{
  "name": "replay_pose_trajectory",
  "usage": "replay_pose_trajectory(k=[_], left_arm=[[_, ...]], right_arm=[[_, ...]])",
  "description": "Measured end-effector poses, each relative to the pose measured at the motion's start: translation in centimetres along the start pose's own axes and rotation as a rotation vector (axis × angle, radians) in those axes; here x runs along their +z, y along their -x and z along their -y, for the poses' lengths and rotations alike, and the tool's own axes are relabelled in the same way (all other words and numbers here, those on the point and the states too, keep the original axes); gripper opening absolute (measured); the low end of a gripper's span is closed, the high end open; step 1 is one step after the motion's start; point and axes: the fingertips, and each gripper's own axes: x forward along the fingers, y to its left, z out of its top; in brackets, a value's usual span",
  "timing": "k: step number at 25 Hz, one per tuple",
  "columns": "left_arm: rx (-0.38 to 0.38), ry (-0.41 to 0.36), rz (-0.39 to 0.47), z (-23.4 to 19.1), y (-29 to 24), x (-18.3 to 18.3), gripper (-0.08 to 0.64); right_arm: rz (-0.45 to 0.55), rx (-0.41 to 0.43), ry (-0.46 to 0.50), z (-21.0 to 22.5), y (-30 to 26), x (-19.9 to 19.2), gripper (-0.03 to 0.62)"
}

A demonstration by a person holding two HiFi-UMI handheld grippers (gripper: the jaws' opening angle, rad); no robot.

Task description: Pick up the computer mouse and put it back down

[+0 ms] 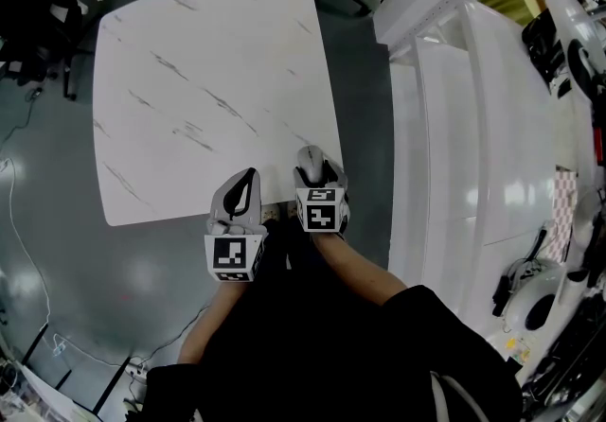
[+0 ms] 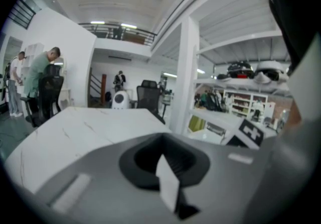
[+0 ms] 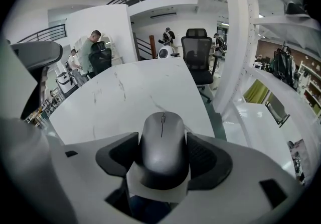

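Note:
A grey computer mouse (image 3: 162,148) sits between the jaws of my right gripper (image 3: 163,165), which is shut on its sides, wheel end pointing away. In the head view the mouse (image 1: 310,161) and right gripper (image 1: 315,174) are over the near right corner of the white marbled table (image 1: 199,89). Whether the mouse touches the tabletop is hidden. My left gripper (image 1: 243,180) hangs at the table's near edge, just left of the right one. Its jaws are shut on nothing (image 2: 165,162).
A white shelving frame (image 1: 473,108) runs along the table's right side. A black office chair (image 3: 196,47) stands at the far end. Two people (image 2: 37,80) stand beyond the far left corner. Cables (image 1: 28,259) lie on the grey floor at left.

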Motion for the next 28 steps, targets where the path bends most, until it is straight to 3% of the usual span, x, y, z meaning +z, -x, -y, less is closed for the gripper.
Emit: replay_pose_trajectory(k=[6,16,20,22,24,28], left_arm=[[-0.001,0.005,0.0,-0.1,0.3,0.0,0.008],[-0.01,-0.005,0.025,0.4,0.6,0.5,0.008],[-0.015,-0.013,0.05,0.9,0.8,1.4,0.008],[-0.016,-0.019,0.065,1.2,1.0,2.0,0.008],[-0.015,-0.026,0.079,1.5,1.2,2.5,0.008],[-0.018,-0.054,0.115,2.3,1.7,3.8,0.008]], right_arm=[[-0.024,-0.007,0.023,-0.1,0.1,-0.3,0.259],[0.111,-0.032,0.056,0.3,2.8,2.4,0.259],[0.208,-0.032,0.117,0.2,5.5,4.6,0.25],[0.263,-0.034,0.148,0.1,7.0,5.9,0.136],[0.318,-0.035,0.166,0.1,8.6,7.1,0.079],[0.414,-0.023,0.166,0.1,11.8,9.0,0.034]])
